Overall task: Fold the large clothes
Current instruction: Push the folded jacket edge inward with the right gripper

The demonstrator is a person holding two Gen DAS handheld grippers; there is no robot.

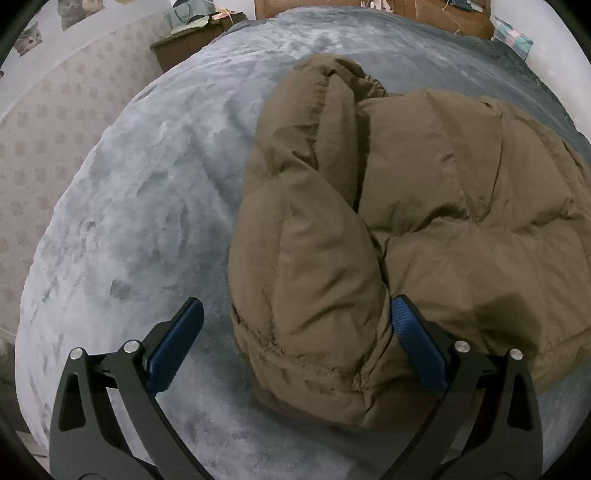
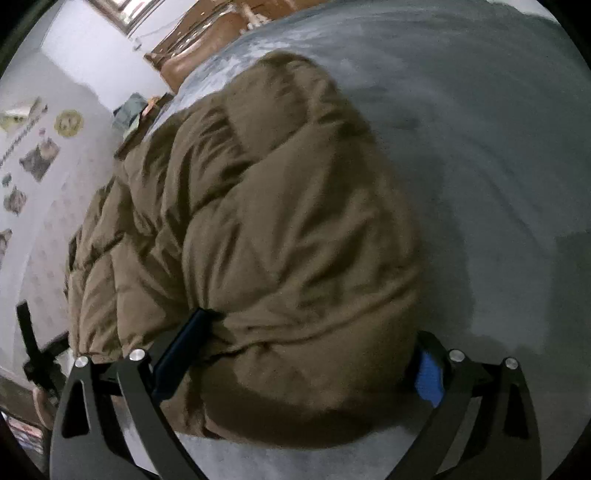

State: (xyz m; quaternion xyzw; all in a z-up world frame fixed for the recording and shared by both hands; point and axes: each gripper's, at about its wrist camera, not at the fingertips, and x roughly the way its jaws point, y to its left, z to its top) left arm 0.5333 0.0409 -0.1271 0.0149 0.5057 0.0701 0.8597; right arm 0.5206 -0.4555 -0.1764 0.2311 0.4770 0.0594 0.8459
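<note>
A puffy brown jacket (image 1: 424, 192) lies bunched on a grey-blue fleece blanket (image 1: 147, 206) that covers a bed. One sleeve (image 1: 303, 280) is folded over the body, with its cuff pointing toward me. My left gripper (image 1: 295, 306) is open wide and straddles this cuff; its right finger (image 1: 413, 332) touches the fabric and its left finger (image 1: 181, 332) is over bare blanket. In the right wrist view the jacket's (image 2: 277, 229) rounded bulk fills the gap of my right gripper (image 2: 314, 332), which is open wide, with its left finger (image 2: 184, 343) against the padding.
A dark wooden nightstand (image 1: 184, 48) with clutter stands by a patterned wall (image 1: 44, 147) on the left. A brown headboard (image 1: 424, 11) and a checked pillow (image 1: 511, 35) are at the far end. Bare blanket (image 2: 498, 147) spreads on both sides of the jacket.
</note>
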